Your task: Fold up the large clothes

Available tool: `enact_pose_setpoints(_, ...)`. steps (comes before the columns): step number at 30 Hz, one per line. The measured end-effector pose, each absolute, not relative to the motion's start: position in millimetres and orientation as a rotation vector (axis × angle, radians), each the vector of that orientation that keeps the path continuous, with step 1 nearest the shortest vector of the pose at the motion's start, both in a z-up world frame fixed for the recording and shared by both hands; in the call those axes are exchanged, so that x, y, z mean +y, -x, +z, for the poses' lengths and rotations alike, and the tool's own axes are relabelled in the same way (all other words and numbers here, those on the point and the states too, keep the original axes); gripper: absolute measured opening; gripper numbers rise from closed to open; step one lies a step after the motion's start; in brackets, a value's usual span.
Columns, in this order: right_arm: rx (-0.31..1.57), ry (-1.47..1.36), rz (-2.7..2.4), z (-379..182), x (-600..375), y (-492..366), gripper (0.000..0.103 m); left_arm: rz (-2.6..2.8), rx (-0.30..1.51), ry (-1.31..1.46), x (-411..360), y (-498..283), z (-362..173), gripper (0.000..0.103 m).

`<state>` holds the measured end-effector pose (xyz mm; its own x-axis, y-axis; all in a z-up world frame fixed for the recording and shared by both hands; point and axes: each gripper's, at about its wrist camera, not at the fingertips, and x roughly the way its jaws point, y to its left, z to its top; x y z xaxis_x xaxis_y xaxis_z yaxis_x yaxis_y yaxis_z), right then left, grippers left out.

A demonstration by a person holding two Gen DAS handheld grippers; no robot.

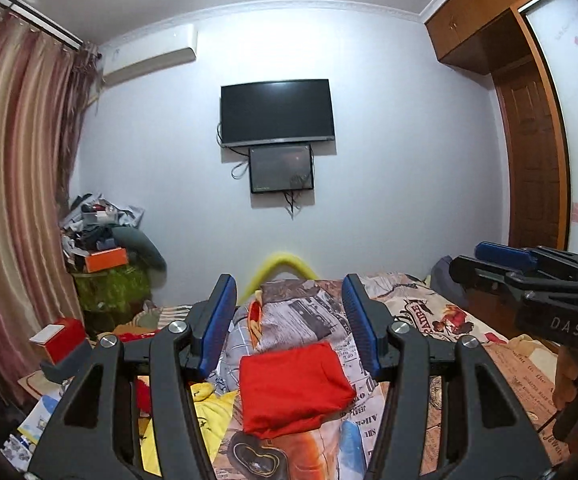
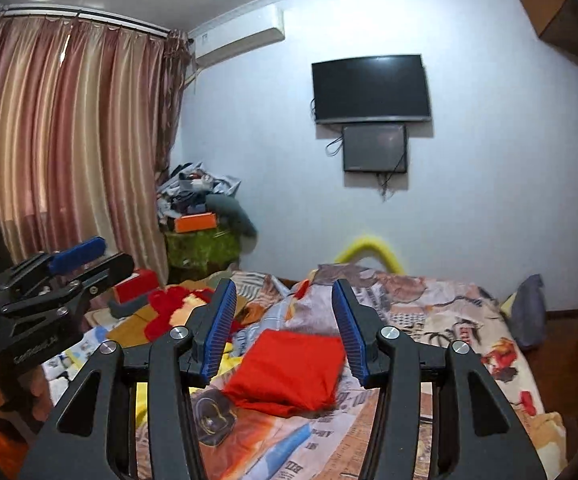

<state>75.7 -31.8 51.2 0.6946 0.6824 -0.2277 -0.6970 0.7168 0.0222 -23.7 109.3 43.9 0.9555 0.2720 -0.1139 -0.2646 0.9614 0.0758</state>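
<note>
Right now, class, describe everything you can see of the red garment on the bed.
The red garment is plain, matte cloth, apparently soft, folded into a compact, roughly rectangular bundle with slightly uneven layered edges. It lies flat on the patterned bedspread, a yellow garment beside it. Neither gripper touches it.

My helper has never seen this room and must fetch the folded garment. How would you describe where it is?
Start at the bed with the newspaper-print cover under the wall-mounted black television. Near the bed's middle lies a plain red garment folded into a flat rectangle. Unlike the crumpled yellow cloth beside it, it is neatly squared and one solid colour.
</note>
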Motion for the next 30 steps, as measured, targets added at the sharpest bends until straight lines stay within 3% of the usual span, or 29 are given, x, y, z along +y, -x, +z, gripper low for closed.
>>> enact_pose_setpoints(3,0.21,0.055,0.725,45.9,-33.5,-71.1,0.075,0.283,0.109,-0.045,105.3,31.3,38.1,0.072)
enact_pose_setpoints(5,0.207,0.051,0.704,44.4,-33.6,-70.0,0.081,0.307,0.106,-0.038,104.1,33.8,35.6,0.093)
enact_pose_setpoints(7,0.205,0.059,0.676,45.2,-33.9,-68.8,0.086,0.32,0.11,-0.028,105.9,34.5,32.9,0.1)
enact_pose_setpoints(9,0.199,0.077,0.651,46.9,-32.5,-68.7,0.088,0.315,0.12,-0.012,107.8,34.2,31.3,0.1)
enact_pose_setpoints(12,0.187,0.086,0.631,48.4,-32.2,-66.9,0.099,0.31,0.131,0.011,111.6,32.9,29.0,0.1)
enact_pose_setpoints(30,0.209,0.077,0.618,40.1,-38.3,-61.7,0.1,0.305,0.163,0.033,113.0,27.6,18.5,0.101)
